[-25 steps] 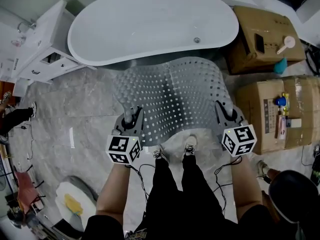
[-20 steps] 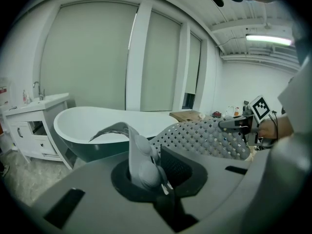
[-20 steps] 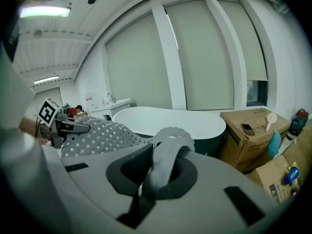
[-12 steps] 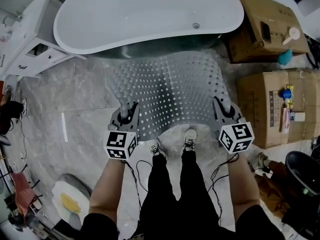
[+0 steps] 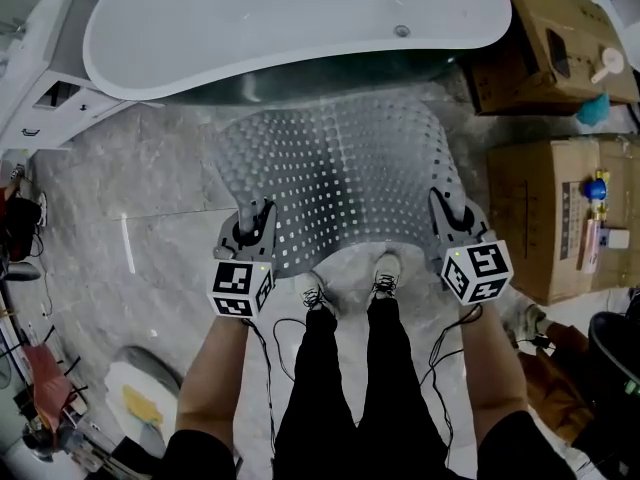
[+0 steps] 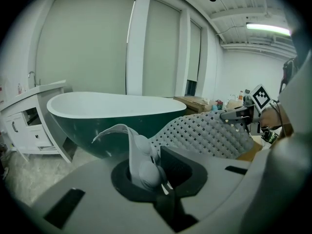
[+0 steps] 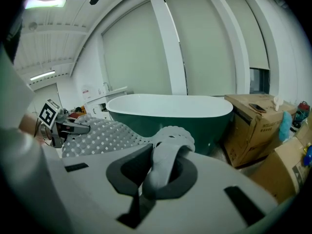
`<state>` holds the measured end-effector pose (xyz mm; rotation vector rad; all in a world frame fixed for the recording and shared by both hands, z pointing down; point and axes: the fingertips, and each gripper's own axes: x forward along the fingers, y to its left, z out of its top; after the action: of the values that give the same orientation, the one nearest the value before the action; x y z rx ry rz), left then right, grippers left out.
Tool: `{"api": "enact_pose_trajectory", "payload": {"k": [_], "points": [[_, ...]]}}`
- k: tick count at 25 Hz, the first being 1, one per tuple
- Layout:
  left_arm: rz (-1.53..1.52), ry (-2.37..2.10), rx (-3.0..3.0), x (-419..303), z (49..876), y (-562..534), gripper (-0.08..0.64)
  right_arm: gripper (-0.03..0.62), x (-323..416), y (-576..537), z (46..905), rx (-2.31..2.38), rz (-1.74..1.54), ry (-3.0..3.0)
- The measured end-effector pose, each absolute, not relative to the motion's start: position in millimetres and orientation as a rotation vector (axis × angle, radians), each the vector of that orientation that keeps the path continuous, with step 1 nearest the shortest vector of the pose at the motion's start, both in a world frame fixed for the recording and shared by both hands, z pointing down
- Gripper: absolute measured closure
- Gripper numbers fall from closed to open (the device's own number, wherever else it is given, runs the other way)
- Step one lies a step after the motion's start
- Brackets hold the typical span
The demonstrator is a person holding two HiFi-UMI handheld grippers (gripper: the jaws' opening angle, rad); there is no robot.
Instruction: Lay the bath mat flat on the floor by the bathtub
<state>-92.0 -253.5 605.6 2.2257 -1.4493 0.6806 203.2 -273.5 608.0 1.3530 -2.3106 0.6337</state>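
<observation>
While the bath mat (image 5: 335, 183) is held arched over the floor (image 5: 130, 188) beside the bathtub (image 5: 290, 28), one near corner clamped in the left gripper (image 5: 254, 216) and one in the right gripper (image 5: 441, 208), positioning is judged underway and an even lowering is called for.

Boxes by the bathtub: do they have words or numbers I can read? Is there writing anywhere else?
No text here is readable.
Upper cardboard box: dark print on its side, too blurred to read.
Lower cardboard box: a label, too small to read.
Marker cubes: black-and-white square patterns, no letters.
Bath mat: no writing.
</observation>
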Motion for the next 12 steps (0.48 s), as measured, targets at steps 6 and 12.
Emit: {"api": "enact_pose_trajectory", "payload": {"k": [6,12], "points": [[0.696,-1.450,2.221,-95,669,-269,0.502,0.563,208,-290,684,1.353,0.648,-2.294],[0.719,-1.444,2.236,-105,740,-288,0.502,0.563,206,-306,755,1.353,0.640,-2.281]]}}
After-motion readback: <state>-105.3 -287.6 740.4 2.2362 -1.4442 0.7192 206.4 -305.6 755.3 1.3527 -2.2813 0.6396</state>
